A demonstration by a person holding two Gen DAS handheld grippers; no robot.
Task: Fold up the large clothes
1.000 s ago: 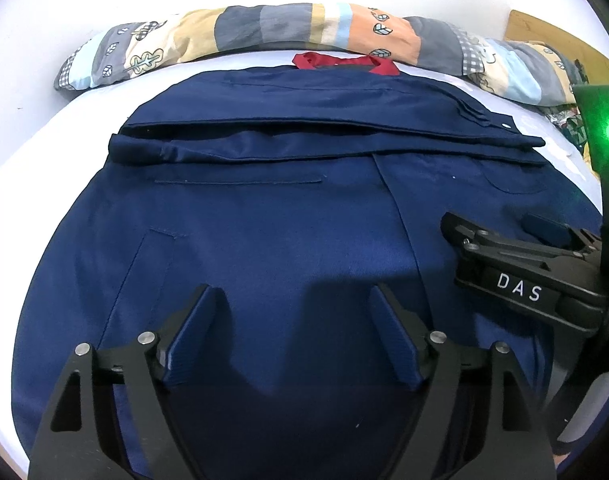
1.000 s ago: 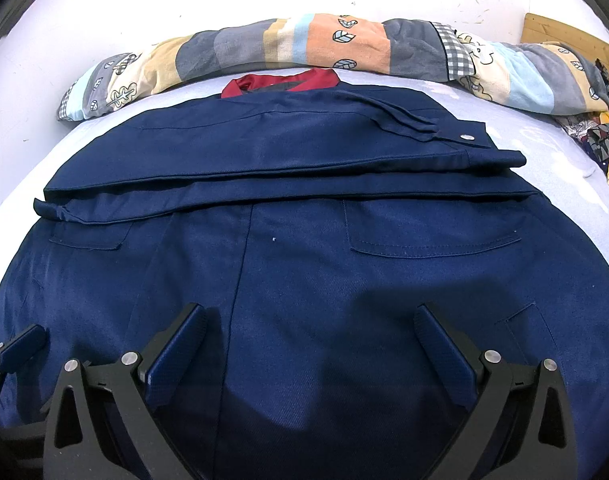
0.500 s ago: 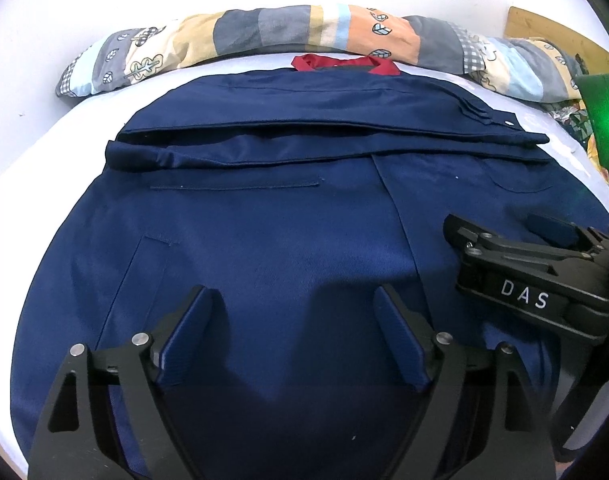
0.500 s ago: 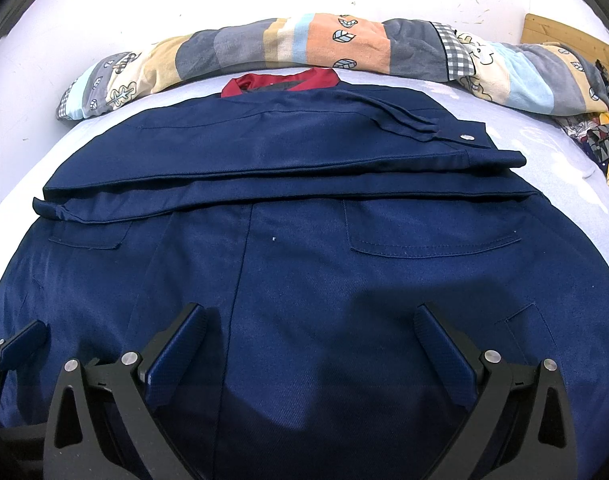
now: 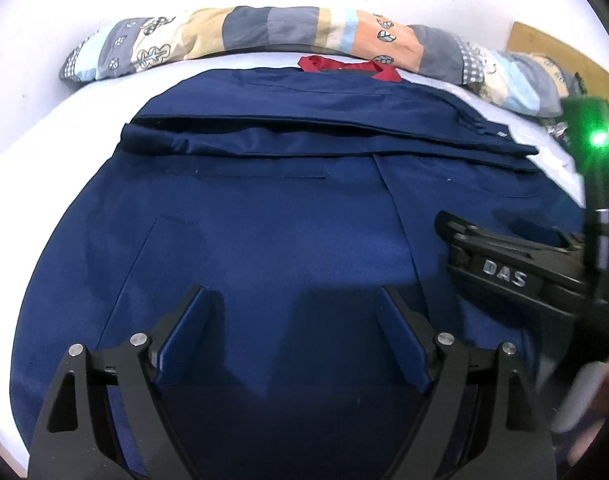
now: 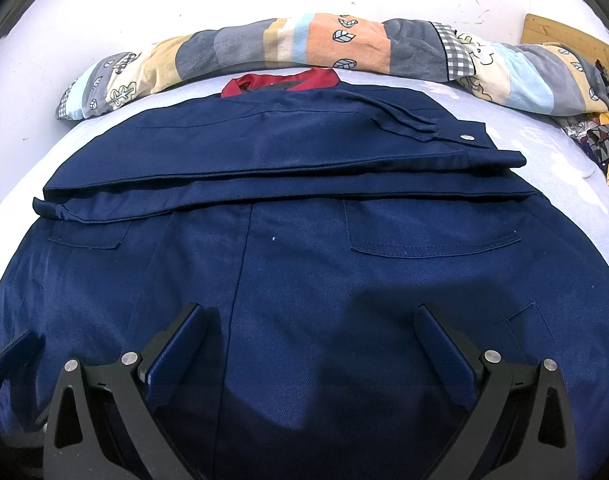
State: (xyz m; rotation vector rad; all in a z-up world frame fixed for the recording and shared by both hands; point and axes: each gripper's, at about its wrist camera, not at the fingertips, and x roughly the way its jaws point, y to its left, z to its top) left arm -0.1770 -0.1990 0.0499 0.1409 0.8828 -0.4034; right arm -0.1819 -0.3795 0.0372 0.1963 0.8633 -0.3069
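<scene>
A large navy blue jacket (image 5: 272, 216) lies flat on the white bed and also fills the right wrist view (image 6: 304, 264). Its sleeves are folded across the upper body (image 6: 264, 152). A red collar (image 5: 346, 67) shows at the far end, also in the right wrist view (image 6: 280, 80). My left gripper (image 5: 292, 328) is open and empty just above the near hem. My right gripper (image 6: 310, 344) is open and empty over the near hem too; its body shows at the right of the left wrist view (image 5: 504, 272).
A rolled patchwork quilt (image 6: 304, 44) lies along the far side of the bed against the white wall. A wooden board (image 6: 568, 36) and patterned clothes (image 6: 604, 136) are at the far right. White sheet (image 5: 56, 136) shows around the jacket.
The left gripper has drawn back slightly, so the jacket sits a little farther away in its view. The right gripper has barely moved. Both stayed open.
</scene>
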